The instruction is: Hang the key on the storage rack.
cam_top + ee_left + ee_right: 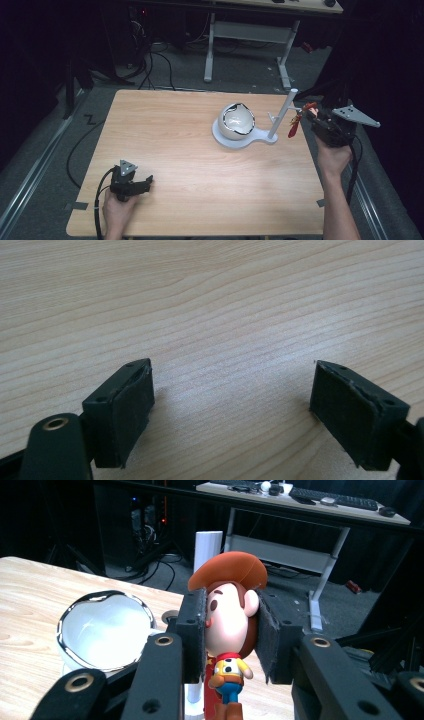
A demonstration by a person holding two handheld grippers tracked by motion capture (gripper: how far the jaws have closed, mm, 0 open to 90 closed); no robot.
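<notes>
The right gripper [231, 630] clamps the head of a small cowboy figurine with a brown hat, yellow shirt and blue trousers [227, 630], held in the air just past the desk's right edge, near the white post [281, 114] of a white stand [240, 137]. The likely step is hanging or setting the toy at that stand, so the squeeze should stay even on the round, smooth head, which could slip. The body dangles free below the jaws. A glossy white bowl with a dark rim [236, 121] sits tilted on the stand's base. The left gripper [232, 405] rests spread and empty near the light wooden desk's [190, 150] front left corner.
</notes>
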